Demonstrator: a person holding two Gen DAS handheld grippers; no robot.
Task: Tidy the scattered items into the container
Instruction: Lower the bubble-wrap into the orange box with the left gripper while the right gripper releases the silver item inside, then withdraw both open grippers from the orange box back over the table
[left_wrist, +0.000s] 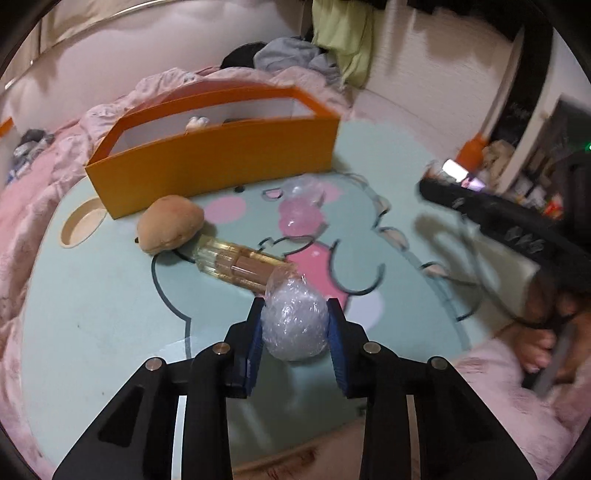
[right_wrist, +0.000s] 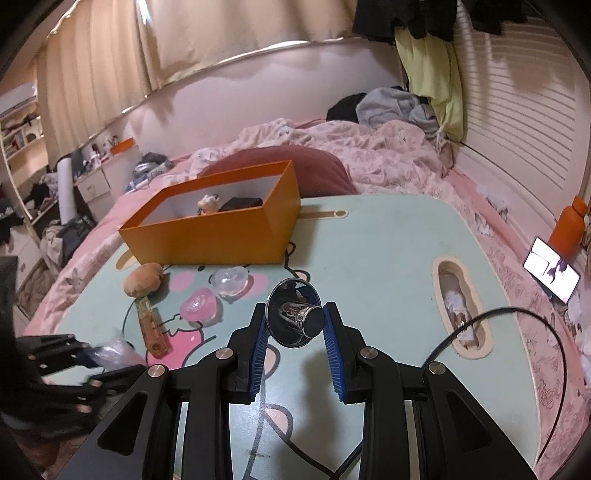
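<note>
Your left gripper (left_wrist: 294, 325) is clamped on a crinkled clear plastic wad (left_wrist: 294, 325), blue pads (left_wrist: 255, 341) pressing both its sides. It's soft and slick, so the grip is only as good as the squeeze: the wad could compress and slide out forward if you swing fast.

Just ahead of those fingertips and touching the wad's far edge lies a clear case of brown sticks (left_wrist: 240, 267). Pull away low and you may drag or roll it across the table (left_wrist: 110, 314).

Beyond the case sits a brown plush toy (left_wrist: 170, 225), right against the front wall of the orange box (left_wrist: 221, 158). Ahead and to the right lie a pink plastic cup piece (left_wrist: 300, 218) and a clear one (left_wrist: 304, 188).

The box wall ahead is tall. Come in low and you'll bump it, shoving the light cardboard off toward the bedding behind.

Your right gripper (right_wrist: 294, 321) holds a shiny chrome funnel-shaped piece (right_wrist: 294, 317) by its narrow stem, flared mouth pointing away. Pads sit on smooth metal, narrow contact, so it may twist or slip if tilted.

From it, the box (right_wrist: 207, 236) is ahead and left. It already holds a small pale figure (right_wrist: 209, 203) and a dark item (right_wrist: 240, 203). Drop the chrome piece from high and it could knock them.

Both grippers head for the same opening. The left one (right_wrist: 85, 354) shows blurred at lower left of the right view. Go in together and they could collide.

A black cable (right_wrist: 517, 314) loops to the right of the right gripper and could snag.
</note>
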